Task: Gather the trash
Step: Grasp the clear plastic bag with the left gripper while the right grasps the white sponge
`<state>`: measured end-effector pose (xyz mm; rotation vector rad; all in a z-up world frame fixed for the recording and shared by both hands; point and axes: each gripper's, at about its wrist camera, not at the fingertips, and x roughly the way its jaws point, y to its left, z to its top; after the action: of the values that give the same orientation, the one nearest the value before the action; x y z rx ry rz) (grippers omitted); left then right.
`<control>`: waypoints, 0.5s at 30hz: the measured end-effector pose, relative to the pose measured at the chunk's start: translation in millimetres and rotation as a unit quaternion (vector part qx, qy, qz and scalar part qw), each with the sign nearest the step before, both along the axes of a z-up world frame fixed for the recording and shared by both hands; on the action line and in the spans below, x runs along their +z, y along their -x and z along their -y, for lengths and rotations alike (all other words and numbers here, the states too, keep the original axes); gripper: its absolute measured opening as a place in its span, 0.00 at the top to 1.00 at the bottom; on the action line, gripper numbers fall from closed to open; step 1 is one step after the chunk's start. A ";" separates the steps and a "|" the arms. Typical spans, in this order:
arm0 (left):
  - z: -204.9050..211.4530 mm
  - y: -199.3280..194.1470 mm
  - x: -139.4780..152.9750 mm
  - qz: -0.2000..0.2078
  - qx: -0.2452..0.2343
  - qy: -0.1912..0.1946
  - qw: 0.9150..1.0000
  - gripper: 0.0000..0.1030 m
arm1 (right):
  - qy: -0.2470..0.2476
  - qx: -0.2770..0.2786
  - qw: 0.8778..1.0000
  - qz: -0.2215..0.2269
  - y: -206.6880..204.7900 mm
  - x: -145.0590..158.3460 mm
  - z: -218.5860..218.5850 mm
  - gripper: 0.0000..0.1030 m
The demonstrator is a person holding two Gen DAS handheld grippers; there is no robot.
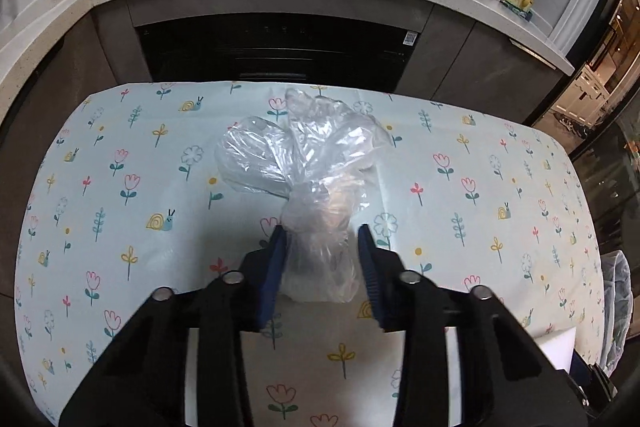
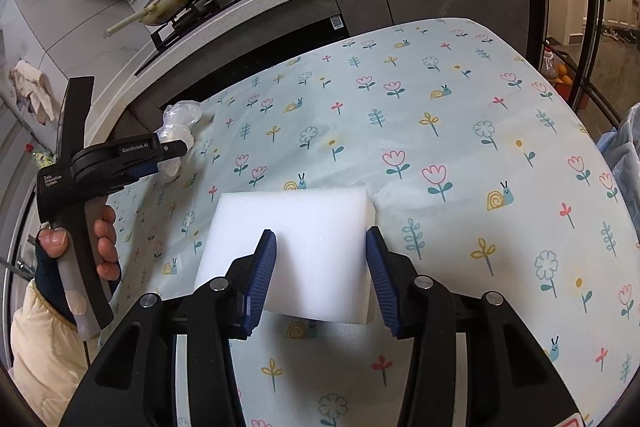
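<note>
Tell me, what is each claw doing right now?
Left gripper: jaws open around crumpled clear plastic bag. Right gripper: jaws open astride white rectangular foam block. Both lie on the floral tablecloth. Nothing blocking.

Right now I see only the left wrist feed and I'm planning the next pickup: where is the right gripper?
Observer: The right gripper is poised at a white foam block, near the table's front edge.
Operator: Has it gripped the block?
Observer: No. Its jaws stand open, one on each side, and the block lies flat on the floral tablecloth.
Operator: Anything else on the cloth over there?
Observer: Only the clear plastic bag at your left gripper, near the edge facing the stove.
</note>
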<state>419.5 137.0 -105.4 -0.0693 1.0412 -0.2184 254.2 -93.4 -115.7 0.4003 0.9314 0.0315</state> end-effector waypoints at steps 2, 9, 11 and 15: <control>3.4 6.3 -0.2 0.001 -0.005 -0.001 1.000 0.77 | -0.001 -0.001 1.000 -0.001 0.5 0.9 -0.1 0.58; 6.0 43.9 19.0 0.010 -0.015 0.009 1.000 0.78 | -0.021 -0.003 1.000 -0.001 15.5 7.6 8.0 0.75; 6.2 58.0 27.3 0.013 -0.015 0.013 1.000 0.78 | -0.025 -0.001 1.000 0.002 22.8 10.9 8.7 0.77; 12.4 88.2 44.4 0.019 -0.021 0.024 0.999 0.78 | -0.035 0.000 0.999 0.011 40.9 18.4 15.3 0.83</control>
<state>331.3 124.6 -61.0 -0.0855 1.0011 -0.2817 213.4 -108.7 -97.3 0.4643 0.9108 0.0698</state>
